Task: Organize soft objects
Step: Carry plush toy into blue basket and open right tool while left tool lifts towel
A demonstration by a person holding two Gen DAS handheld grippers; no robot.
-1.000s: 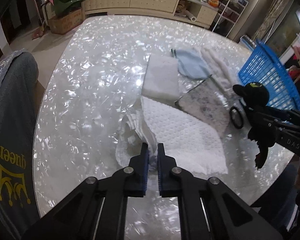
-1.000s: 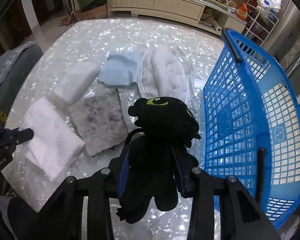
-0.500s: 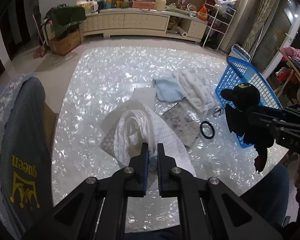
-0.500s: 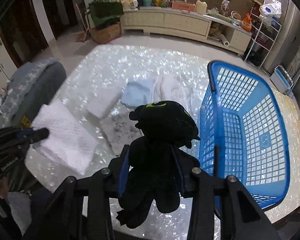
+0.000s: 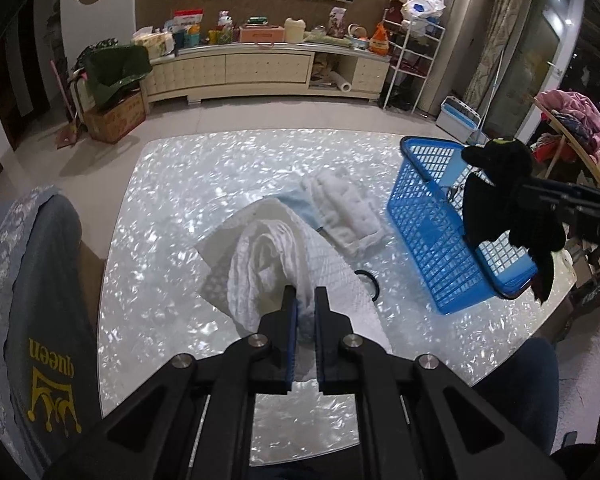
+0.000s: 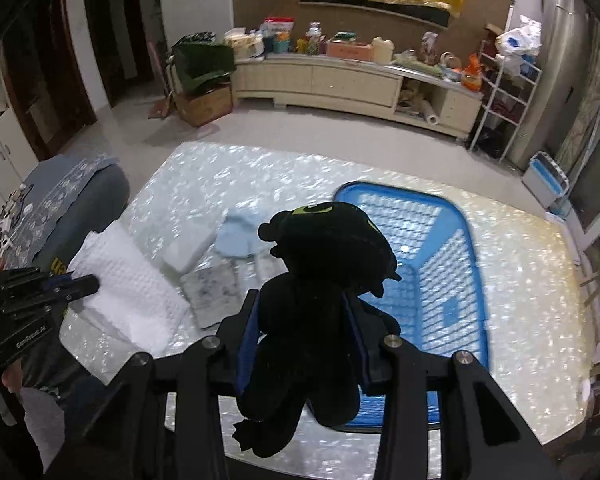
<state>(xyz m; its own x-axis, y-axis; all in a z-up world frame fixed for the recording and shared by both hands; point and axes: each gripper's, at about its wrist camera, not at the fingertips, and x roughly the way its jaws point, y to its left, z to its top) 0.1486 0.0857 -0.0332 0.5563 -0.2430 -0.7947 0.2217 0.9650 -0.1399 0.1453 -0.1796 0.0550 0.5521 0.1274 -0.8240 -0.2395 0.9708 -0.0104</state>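
My left gripper (image 5: 305,300) is shut on a corner of a white waffle towel (image 5: 276,256), which hangs lifted above the table; the same towel (image 6: 128,292) and gripper (image 6: 80,284) show at the left of the right wrist view. My right gripper (image 6: 304,320) is shut on a black plush toy (image 6: 324,280) held high beside the blue basket (image 6: 460,264). In the left wrist view the plush (image 5: 504,200) hangs in front of the basket (image 5: 432,216). A light blue cloth (image 6: 240,232), a white block (image 6: 188,248) and a grey pad (image 6: 216,292) lie on the table.
A fluffy white cloth (image 5: 344,208) and a black ring (image 5: 368,280) lie on the shiny white table (image 5: 172,216). A grey chair back (image 5: 28,288) stands at the left. A long cabinet (image 5: 260,72) and a wire rack (image 5: 412,64) stand far behind.
Both grippers have risen well above the table. The white towel came up off the surface with the left one, and the plush rose beside the basket with the right.
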